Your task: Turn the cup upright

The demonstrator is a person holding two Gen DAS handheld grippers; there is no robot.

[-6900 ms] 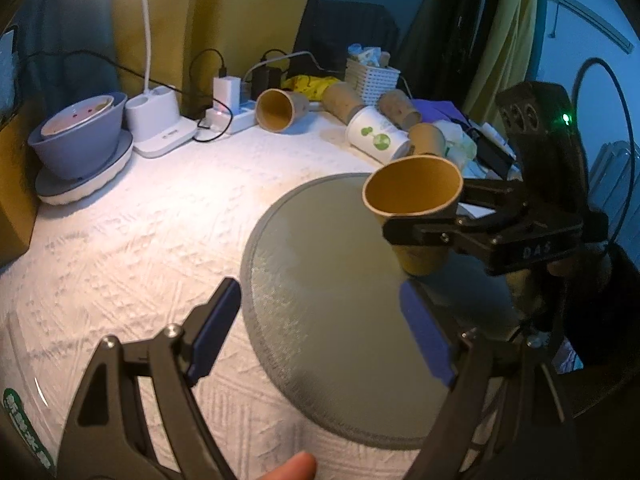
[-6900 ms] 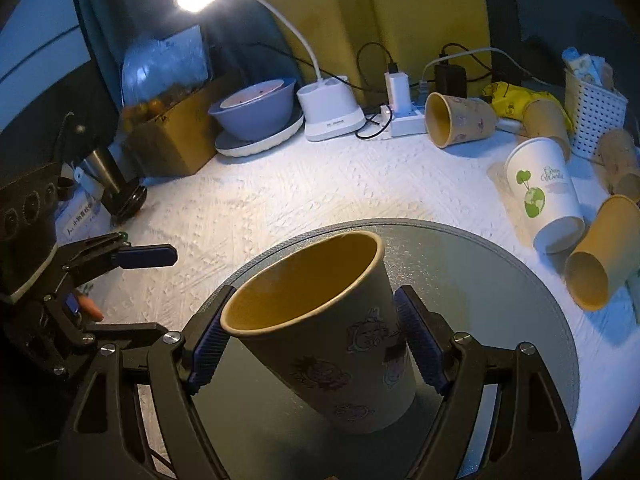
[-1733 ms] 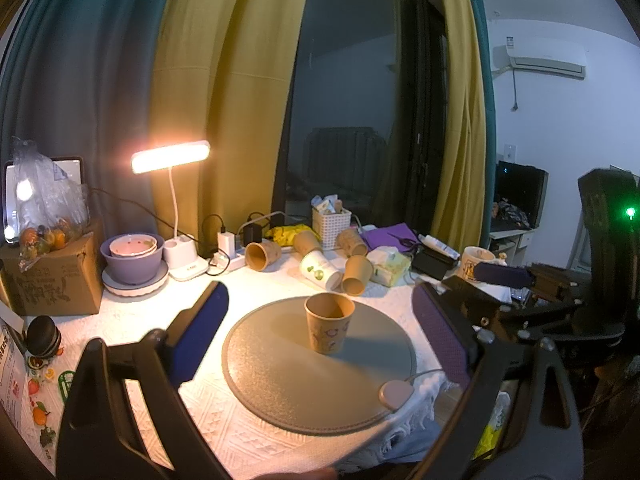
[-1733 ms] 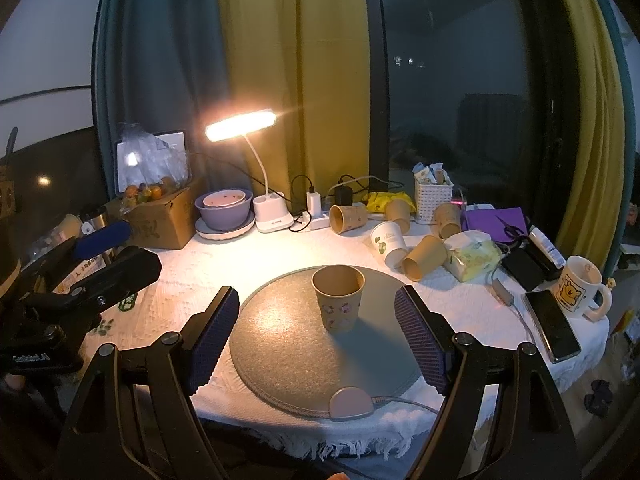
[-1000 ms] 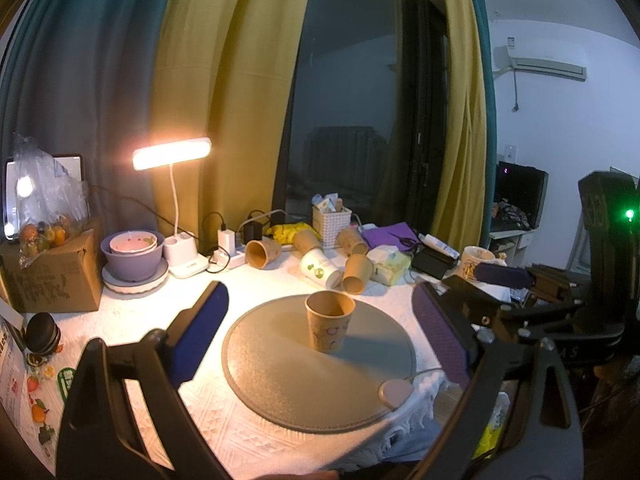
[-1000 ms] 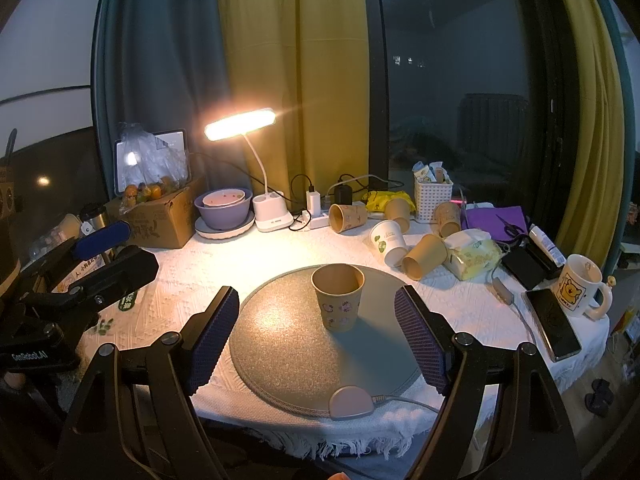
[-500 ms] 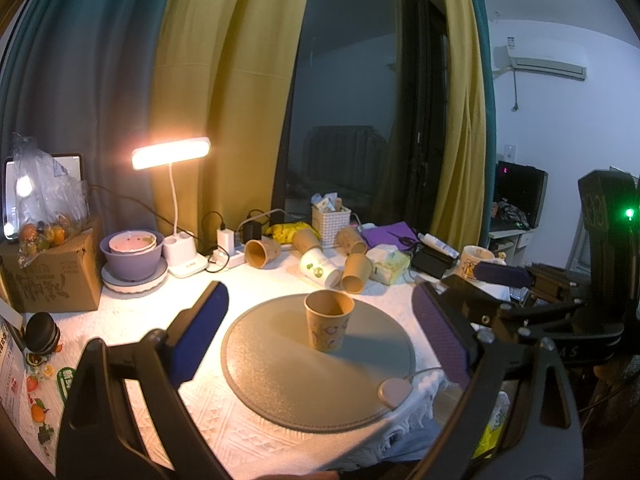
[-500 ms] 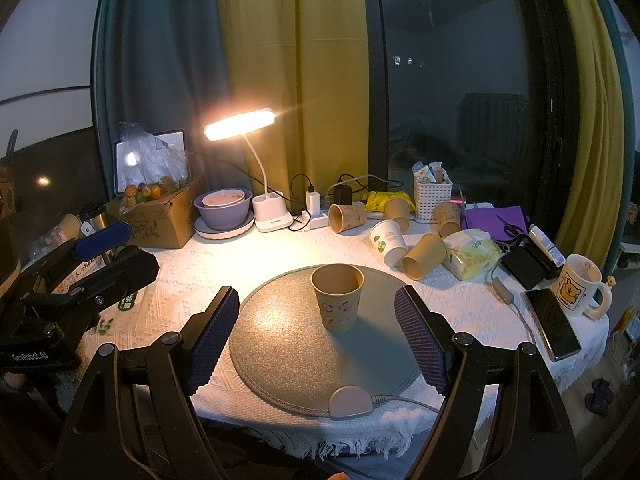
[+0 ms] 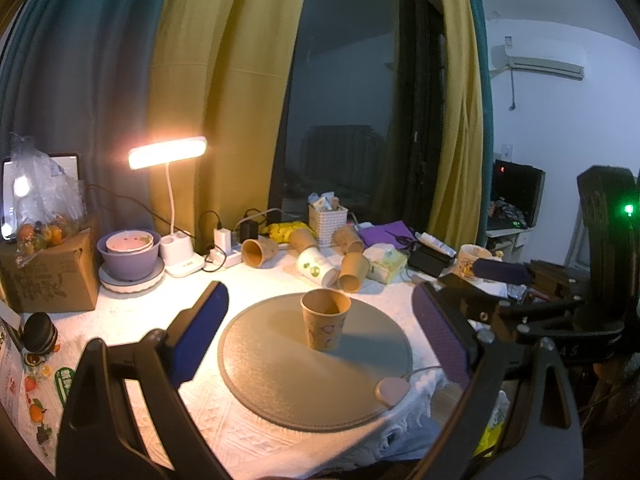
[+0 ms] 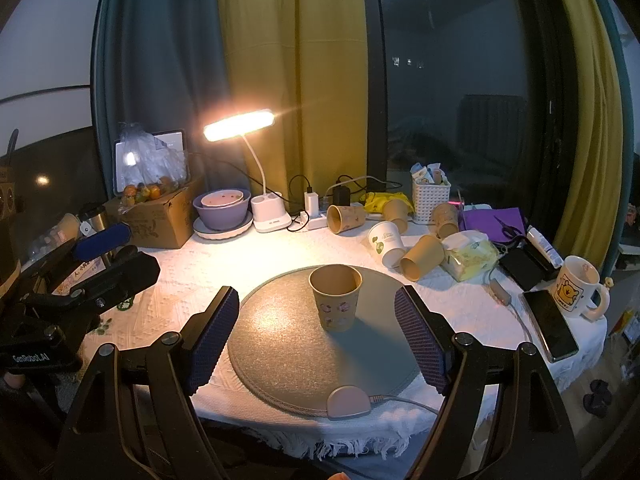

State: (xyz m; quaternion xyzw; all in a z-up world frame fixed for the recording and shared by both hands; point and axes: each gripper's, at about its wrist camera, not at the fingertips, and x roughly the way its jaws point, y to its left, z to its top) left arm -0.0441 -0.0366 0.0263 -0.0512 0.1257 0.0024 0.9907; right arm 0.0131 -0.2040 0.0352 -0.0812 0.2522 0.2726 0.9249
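A brown paper cup (image 9: pixel 325 325) with small printed figures stands upright, mouth up, on the round grey mat (image 9: pixel 280 368); it also shows in the right wrist view (image 10: pixel 335 297) on the mat (image 10: pixel 280 344). My left gripper (image 9: pixel 320 342) is open and empty, held back from the table with the cup framed between its blue pads. My right gripper (image 10: pixel 318 338) is open and empty, also pulled back. Each gripper shows in the other's view, the right one (image 9: pixel 520 296) and the left one (image 10: pixel 92 268).
Several paper cups (image 10: pixel 422 262) lie on their sides behind the mat. A lit desk lamp (image 10: pixel 240 124), purple bowl (image 10: pixel 222 208), cardboard box (image 10: pixel 160 220), white basket (image 10: pixel 430 196), mug (image 10: pixel 576 286), phone (image 10: pixel 550 324) and a pink puck with cable (image 10: pixel 347 398) crowd the table (image 10: pixel 176 280).
In the oldest frames my right gripper held the cup over the mat; now the cup stands free and both grippers are far back. Over the last second nothing has visibly moved.
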